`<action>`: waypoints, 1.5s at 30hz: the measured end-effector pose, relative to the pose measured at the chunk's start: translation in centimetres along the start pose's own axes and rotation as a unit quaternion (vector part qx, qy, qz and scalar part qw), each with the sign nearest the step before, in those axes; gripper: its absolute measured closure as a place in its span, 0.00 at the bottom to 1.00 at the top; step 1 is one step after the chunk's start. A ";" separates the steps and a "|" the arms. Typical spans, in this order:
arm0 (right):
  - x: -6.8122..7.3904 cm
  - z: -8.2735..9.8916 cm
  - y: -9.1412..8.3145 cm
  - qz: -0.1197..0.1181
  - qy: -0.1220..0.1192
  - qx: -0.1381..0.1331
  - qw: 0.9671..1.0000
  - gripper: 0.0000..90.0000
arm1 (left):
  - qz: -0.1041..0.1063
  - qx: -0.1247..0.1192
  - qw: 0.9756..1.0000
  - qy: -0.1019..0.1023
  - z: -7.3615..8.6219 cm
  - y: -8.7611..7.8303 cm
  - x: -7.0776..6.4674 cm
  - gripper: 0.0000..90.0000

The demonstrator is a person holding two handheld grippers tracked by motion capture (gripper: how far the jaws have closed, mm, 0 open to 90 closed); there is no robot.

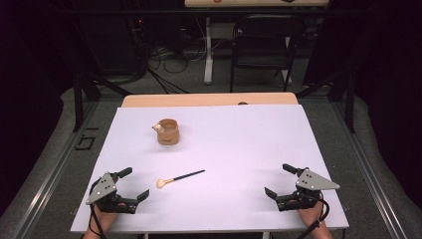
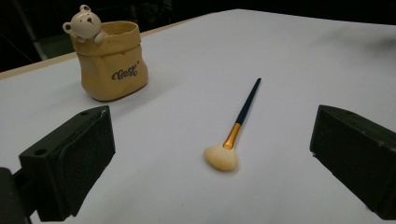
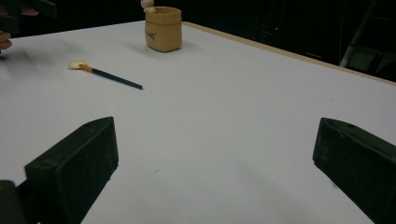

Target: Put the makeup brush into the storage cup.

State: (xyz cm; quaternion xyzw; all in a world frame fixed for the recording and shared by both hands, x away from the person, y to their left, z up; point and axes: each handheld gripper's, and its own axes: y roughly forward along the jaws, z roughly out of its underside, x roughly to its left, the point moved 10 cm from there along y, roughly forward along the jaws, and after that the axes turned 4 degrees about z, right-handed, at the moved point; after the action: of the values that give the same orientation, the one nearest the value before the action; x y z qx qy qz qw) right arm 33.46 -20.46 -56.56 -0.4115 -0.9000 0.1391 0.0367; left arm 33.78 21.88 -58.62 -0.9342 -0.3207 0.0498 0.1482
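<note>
A makeup brush (image 1: 178,178) with a dark handle, gold ferrule and pale bristles lies flat on the white table (image 1: 224,149), bristles toward the near left. Behind it stands a tan sack-shaped cup (image 1: 167,131) with a small bear figure on its rim. My left gripper (image 1: 133,183) rests at the near left corner, open and empty, with the brush (image 2: 233,130) lying ahead between its jaws and the cup (image 2: 111,59) beyond. My right gripper (image 1: 278,180) sits at the near right, open and empty; the brush (image 3: 105,74) and cup (image 3: 163,28) lie far off to its left.
A strip of wooden tabletop (image 1: 209,99) shows past the white sheet's far edge. A black chair (image 1: 263,45) and cables stand on the floor beyond. Metal frame rails (image 1: 45,179) run along both sides of the table.
</note>
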 end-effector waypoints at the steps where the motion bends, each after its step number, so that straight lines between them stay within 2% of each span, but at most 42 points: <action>1: 0.0 0.0 0.0 0.001 0.001 0.000 1.000 0.00 | 0.000 0.000 1.000 0.000 0.0 0.0 0.0 0.00; 7: -0.1 -0.1 0.1 0.004 0.000 -0.003 1.000 0.00 | 0.000 0.002 1.000 -0.001 0.1 0.0 0.0 0.00; 11: -0.1 0.1 0.0 0.007 -0.004 0.006 1.000 0.00 | 0.002 0.002 1.000 0.001 0.0 0.1 -0.1 0.00; 12: -0.1 0.1 0.0 0.007 -0.004 0.005 1.000 0.00 | -0.006 0.007 1.000 0.002 0.1 0.0 0.0 0.00; 17: -0.1 0.1 0.0 0.007 -0.003 0.004 1.000 0.00 | 0.002 0.006 1.000 0.000 0.1 0.2 -0.1 0.00; 18: -0.1 0.1 0.0 0.008 -0.004 0.005 1.000 0.00 | -0.007 0.006 1.000 0.000 0.1 0.2 0.0 0.00; 19: -0.1 0.1 0.0 0.009 -0.004 0.005 1.000 0.00 | 0.002 0.004 1.000 0.000 0.1 0.2 -0.1 0.00; 24: -0.1 0.1 0.2 0.009 -0.002 0.004 1.000 0.00 | 0.001 0.009 1.000 0.001 0.0 0.3 0.0 0.00; 25: -0.1 0.0 0.2 0.009 -0.003 0.004 1.000 0.00 | -0.006 0.010 1.000 0.001 0.0 0.3 0.0 0.00; 29: -0.1 0.0 0.3 0.010 -0.003 0.003 1.000 0.00 | 0.001 0.007 1.000 0.000 -0.1 0.5 0.0 0.00; 32: -0.1 0.1 0.3 0.011 -0.003 0.004 1.000 0.00 | -0.004 0.014 1.000 -0.001 -0.1 0.5 0.1 0.00; 33: -0.1 0.1 0.3 0.012 -0.003 0.004 1.000 0.00 | 0.004 0.013 1.000 -0.002 -0.1 0.6 0.0 0.00; 40: -0.2 0.1 0.2 0.012 -0.003 0.006 1.000 0.00 | 0.008 0.024 1.000 -0.006 -0.2 1.0 -0.1 0.00; 41: -0.2 0.1 0.2 0.012 -0.003 0.006 1.000 0.00 | 0.016 0.030 0.999 -0.012 -0.4 1.2 -0.2 0.00; 43: -0.2 0.1 0.2 0.011 -0.003 0.006 1.000 0.00 | 0.011 0.036 0.999 -0.012 -0.5 1.3 -0.1 0.00; 44: -0.2 0.1 0.2 0.011 -0.002 0.005 1.000 0.00 | 0.017 0.038 0.999 -0.009 -0.5 1.4 -0.2 0.00; 45: -0.2 0.1 0.2 0.011 -0.002 0.005 1.000 0.00 | 0.011 0.041 0.999 -0.009 -0.5 1.5 -0.2 0.00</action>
State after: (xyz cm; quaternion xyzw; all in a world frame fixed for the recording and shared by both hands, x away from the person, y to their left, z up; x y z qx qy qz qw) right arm 33.72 -20.48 -56.71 -0.4206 -0.8949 0.1446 0.0354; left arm 34.63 20.53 -58.60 -0.9305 -0.3091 0.0725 0.1827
